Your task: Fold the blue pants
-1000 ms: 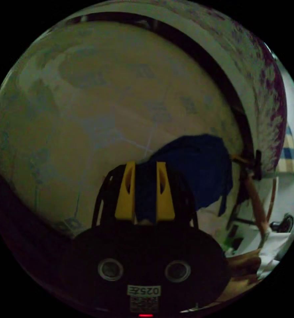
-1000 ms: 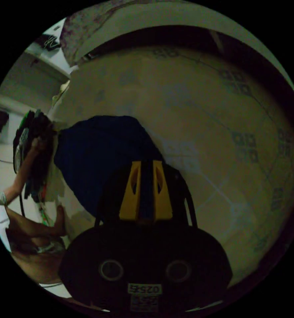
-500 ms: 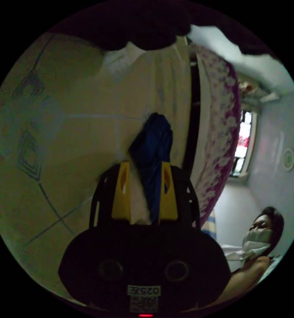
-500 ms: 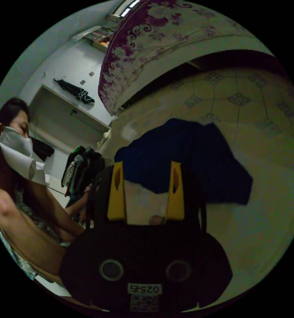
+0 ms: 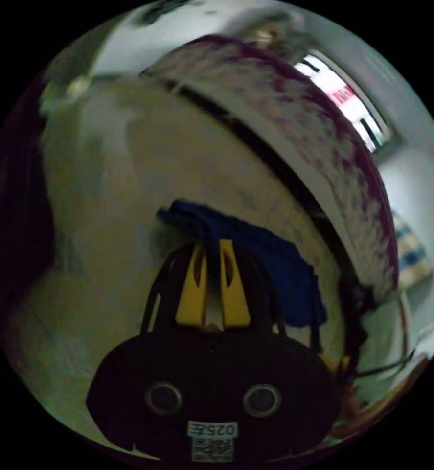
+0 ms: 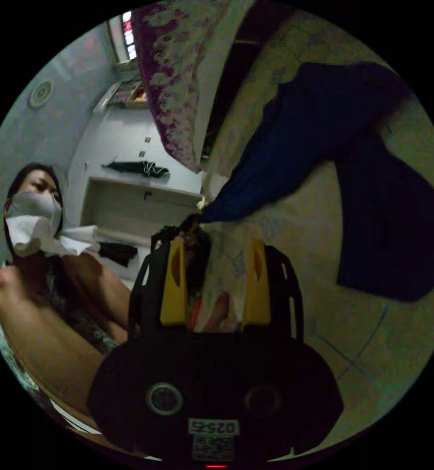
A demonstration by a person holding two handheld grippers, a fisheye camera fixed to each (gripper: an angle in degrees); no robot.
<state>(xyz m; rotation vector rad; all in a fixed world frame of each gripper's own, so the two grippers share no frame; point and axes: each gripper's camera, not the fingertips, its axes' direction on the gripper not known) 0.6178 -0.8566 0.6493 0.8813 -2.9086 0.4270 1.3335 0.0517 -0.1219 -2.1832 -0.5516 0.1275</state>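
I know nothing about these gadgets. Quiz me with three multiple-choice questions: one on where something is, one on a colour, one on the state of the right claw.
1. Where do the blue pants lie?
A on the tiled floor
B on a wall shelf
C on the person's lap

2. What colour are the jaws of the right claw?
A red
B yellow
C white

3. The right claw is:
A shut on the pants
B shut on a towel
C open

Answers:
1 A, the cloth spreads over the tiles.
2 B, both jaws are yellow.
3 C, the jaws stand apart with floor showing between them.
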